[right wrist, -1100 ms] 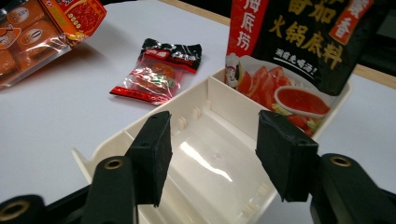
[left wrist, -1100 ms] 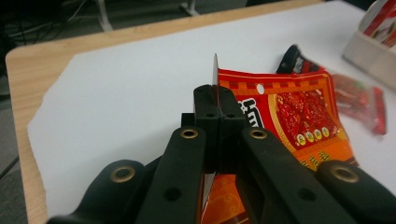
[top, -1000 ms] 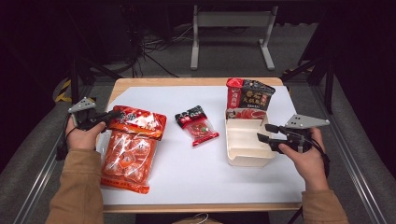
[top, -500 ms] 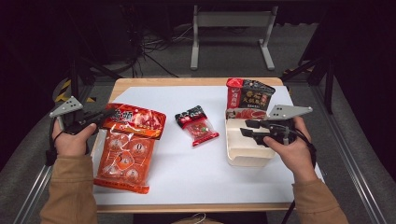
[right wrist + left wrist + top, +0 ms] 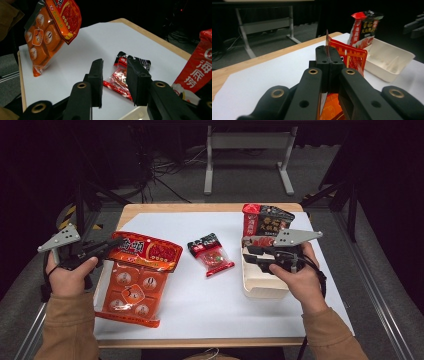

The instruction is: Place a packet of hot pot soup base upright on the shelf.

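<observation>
My left tongs (image 5: 329, 53) pinch the orange pack (image 5: 142, 251); my right tongs (image 5: 116, 80), spread, face a red bag (image 5: 200, 66) printed 海底捞.

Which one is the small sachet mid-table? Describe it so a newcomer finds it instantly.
On the white sheet covering the table, look between the big orange packs on the left and the white tray on the right. The small sachet lies flat and alone there: black top, clear red-filled body, far smaller than the orange packs.
</observation>
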Demonstrator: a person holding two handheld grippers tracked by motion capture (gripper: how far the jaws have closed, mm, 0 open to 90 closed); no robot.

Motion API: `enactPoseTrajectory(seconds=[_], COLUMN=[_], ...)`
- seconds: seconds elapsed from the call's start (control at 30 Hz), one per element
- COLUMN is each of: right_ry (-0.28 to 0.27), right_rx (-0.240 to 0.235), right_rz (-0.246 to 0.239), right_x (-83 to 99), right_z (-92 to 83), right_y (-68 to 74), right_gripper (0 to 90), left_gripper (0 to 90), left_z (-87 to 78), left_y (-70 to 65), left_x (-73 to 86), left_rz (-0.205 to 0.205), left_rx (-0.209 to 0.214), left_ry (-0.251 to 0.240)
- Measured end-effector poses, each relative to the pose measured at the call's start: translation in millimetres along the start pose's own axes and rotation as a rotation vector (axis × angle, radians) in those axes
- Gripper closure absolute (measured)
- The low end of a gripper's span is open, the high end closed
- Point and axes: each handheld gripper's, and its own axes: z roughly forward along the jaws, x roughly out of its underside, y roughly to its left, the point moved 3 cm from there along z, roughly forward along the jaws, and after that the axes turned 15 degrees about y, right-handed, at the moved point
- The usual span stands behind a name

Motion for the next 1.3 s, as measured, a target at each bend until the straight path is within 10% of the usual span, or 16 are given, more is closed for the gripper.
enactPoseTrajectory(seconds=[1.3], right_ry=[-0.054], right_rx=[-0.121], right_rz=[-0.086], right_x=[-39.9], right_z=[40.4], right_y=[40.7], right_gripper=[44.4], left_gripper=[90.0], left_z=[-22.8], left_y=[-50.6], left_x=[-22.1], left_rz=[0.129], left_rx=[0.194], left_ry=[-0.054])
